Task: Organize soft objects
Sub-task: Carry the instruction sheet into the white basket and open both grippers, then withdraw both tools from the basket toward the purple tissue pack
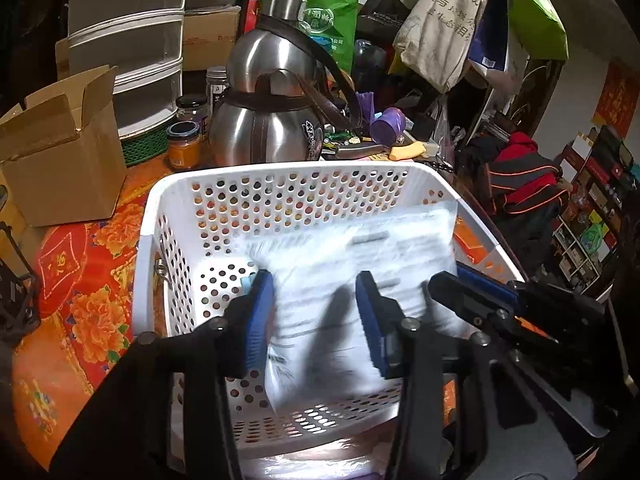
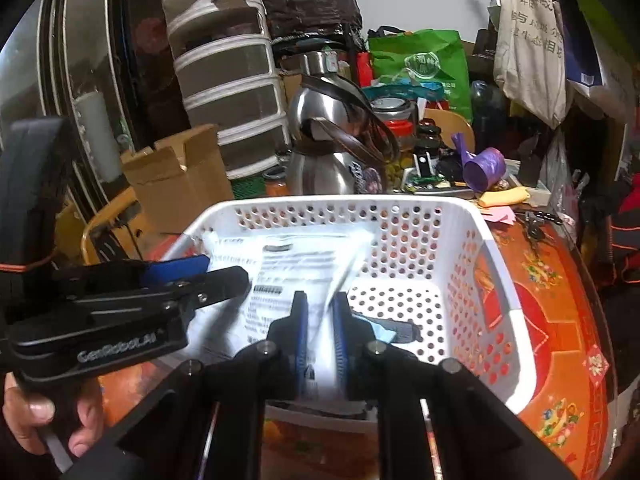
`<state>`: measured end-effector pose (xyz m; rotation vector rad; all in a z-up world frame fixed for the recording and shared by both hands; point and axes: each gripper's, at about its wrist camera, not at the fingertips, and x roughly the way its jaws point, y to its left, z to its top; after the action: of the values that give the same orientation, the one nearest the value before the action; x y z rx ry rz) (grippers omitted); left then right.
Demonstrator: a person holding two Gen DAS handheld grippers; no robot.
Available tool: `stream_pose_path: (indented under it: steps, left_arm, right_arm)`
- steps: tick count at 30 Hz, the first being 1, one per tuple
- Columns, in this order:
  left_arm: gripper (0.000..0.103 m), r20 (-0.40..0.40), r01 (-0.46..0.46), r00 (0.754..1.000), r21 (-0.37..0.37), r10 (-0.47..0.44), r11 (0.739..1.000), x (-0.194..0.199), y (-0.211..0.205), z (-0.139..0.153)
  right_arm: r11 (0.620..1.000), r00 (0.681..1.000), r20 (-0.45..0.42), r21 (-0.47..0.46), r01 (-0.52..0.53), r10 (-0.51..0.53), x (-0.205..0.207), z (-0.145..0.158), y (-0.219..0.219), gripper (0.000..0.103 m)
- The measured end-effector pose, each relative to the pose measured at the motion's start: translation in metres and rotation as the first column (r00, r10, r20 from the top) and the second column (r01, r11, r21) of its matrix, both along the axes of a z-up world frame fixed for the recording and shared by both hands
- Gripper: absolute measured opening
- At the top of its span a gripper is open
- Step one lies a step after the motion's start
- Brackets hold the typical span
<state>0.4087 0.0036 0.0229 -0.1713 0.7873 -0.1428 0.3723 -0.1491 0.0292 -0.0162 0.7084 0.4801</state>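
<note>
My left fingers [image 1: 316,320] stand part open over the white plastic packet [image 1: 352,280], pads clear of it on either side, while my right fingers [image 2: 320,336] are pinched almost shut on the packet's edge at 6 o'clock in the right wrist view. The packet lies inside the white perforated basket [image 1: 280,196], slanting from the middle toward the 2 o'clock corner in the left view. The risk I see: with only one thin edge held, the slippery film could slide out or the packet could drape over the basket wall instead of settling flat; dragging it could also shove the light basket across the cloth. The worktop [image 1: 92,280] wears a red and orange flowered cover, and it is crowded: a steel flask [image 1: 264,120] at 12 o'clock, a cardboard box [image 1: 60,160] at 9, stacked drawers [image 1: 128,40] at 11, hanging tote bags [image 1: 440,28] at 1.
</note>
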Motion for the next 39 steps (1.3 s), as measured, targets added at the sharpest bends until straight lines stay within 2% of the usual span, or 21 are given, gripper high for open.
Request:
stream_pose_path:
  steps: [4, 7, 8, 9, 11, 20, 24, 29, 39]
  left_arm:
    - [0.059, 0.002, -0.009, 1.000, 0.007, 0.009, 1.000, -0.004, 0.001, 0.000]
    - [0.067, 0.011, -0.032, 0.999, -0.002, 0.032, 0.999, -0.008, 0.008, 0.002]
    - [0.069, 0.016, -0.037, 0.999, -0.002, 0.037, 0.999, -0.009, 0.010, 0.003]
    - [0.070, 0.018, -0.039, 0.999, 0.002, 0.039, 0.999, -0.009, 0.011, 0.004]
    - [0.074, 0.018, -0.046, 0.999, 0.016, 0.046, 0.999, -0.011, 0.012, 0.004]
    - [0.076, 0.043, -0.060, 0.997, 0.043, 0.059, 0.997, -0.022, 0.014, 0.007]
    - [0.078, 0.055, -0.068, 0.996, 0.045, 0.065, 0.997, -0.027, 0.017, 0.010]
    - [0.078, 0.079, -0.063, 0.995, 0.066, 0.057, 0.996, -0.037, 0.016, 0.012]
    - [0.081, 0.148, -0.056, 0.988, 0.090, 0.042, 0.994, -0.080, 0.012, 0.020]
  right_arm:
    - [1.000, 1.000, -0.010, -0.002, 0.017, -0.017, 0.002, -0.002, -0.004, 0.014]
    - [0.999, 0.999, -0.011, -0.013, 0.037, -0.037, 0.002, -0.002, -0.008, 0.026]
    - [0.999, 0.999, -0.011, -0.020, 0.043, -0.044, 0.002, -0.002, -0.009, 0.036]
    - [0.998, 0.999, -0.008, -0.028, 0.053, -0.054, 0.002, -0.002, -0.010, 0.052]
    - [0.997, 0.997, 0.002, -0.036, 0.071, -0.071, 0.001, -0.001, -0.012, 0.068]
    - [0.994, 0.995, 0.021, -0.047, 0.098, -0.097, -0.002, 0.002, -0.018, 0.071]
    - [0.994, 0.994, 0.023, -0.041, 0.105, -0.104, -0.003, 0.002, -0.023, 0.077]
    - [0.992, 0.993, 0.027, -0.045, 0.114, -0.113, -0.006, 0.002, -0.024, 0.081]
    - [0.991, 0.992, 0.052, -0.061, 0.120, -0.117, -0.028, 0.008, -0.022, 0.084]
